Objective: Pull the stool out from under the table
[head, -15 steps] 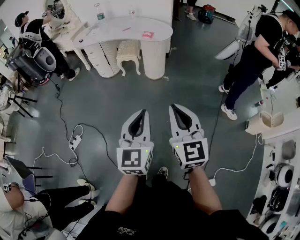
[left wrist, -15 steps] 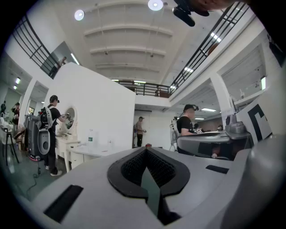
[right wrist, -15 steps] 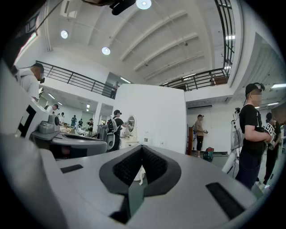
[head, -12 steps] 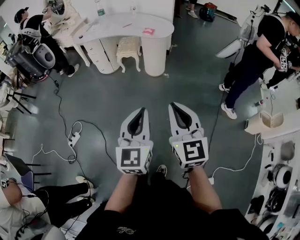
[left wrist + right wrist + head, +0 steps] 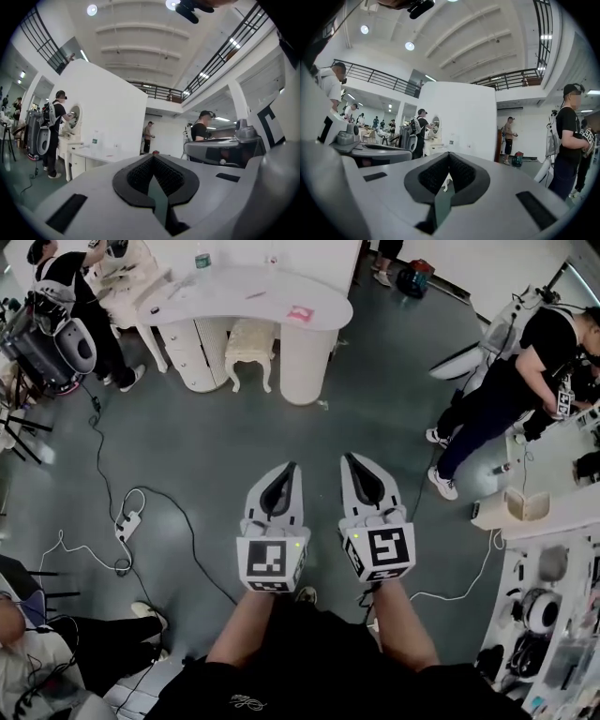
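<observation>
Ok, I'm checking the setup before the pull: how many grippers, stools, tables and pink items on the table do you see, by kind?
Grippers: 2 (left gripper, right gripper)
Stool: 1
Table: 1
Pink item on the table: 1
Total: 5

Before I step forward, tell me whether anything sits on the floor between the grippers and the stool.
Nothing visible does. Bare floor runs from the left gripper and right gripper to the stool, tucked under the white table. A power strip with its cable lies off to the left of that path.
</observation>
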Demonstrator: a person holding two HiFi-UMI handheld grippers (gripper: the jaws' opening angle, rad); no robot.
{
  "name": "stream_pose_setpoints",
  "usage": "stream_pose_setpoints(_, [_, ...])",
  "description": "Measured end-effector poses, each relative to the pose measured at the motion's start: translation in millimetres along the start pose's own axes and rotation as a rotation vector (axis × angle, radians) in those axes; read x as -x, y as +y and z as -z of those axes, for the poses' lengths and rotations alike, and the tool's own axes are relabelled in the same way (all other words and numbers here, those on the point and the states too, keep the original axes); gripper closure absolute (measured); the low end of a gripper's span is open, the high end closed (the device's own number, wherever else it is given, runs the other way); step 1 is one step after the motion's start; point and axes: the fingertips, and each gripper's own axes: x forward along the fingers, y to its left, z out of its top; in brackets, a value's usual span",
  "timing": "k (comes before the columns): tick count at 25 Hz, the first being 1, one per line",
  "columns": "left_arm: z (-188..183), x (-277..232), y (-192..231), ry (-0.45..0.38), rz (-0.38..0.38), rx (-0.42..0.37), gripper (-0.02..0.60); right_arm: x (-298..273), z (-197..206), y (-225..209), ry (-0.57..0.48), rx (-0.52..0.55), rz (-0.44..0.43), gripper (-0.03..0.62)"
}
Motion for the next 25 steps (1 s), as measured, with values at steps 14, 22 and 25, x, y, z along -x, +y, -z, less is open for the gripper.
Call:
stream_pose_setpoints(14, [-14,-63,106,-0.010,0.067,0.053,0.575,-135,-18,40,0.040,0.008,-0.045,0.588])
stream_pose_setpoints(22, [-8,-94,169,0.003,-0.027,0.062,0.575,-202,-11,45,0.053,-0.001,-0.111,0.588])
stream_pose_setpoints(25, [-5,-122,198,0.009,-0.081,0.044,0.575,-241,-10,36,0.028,-0.012,-0.148,0.588])
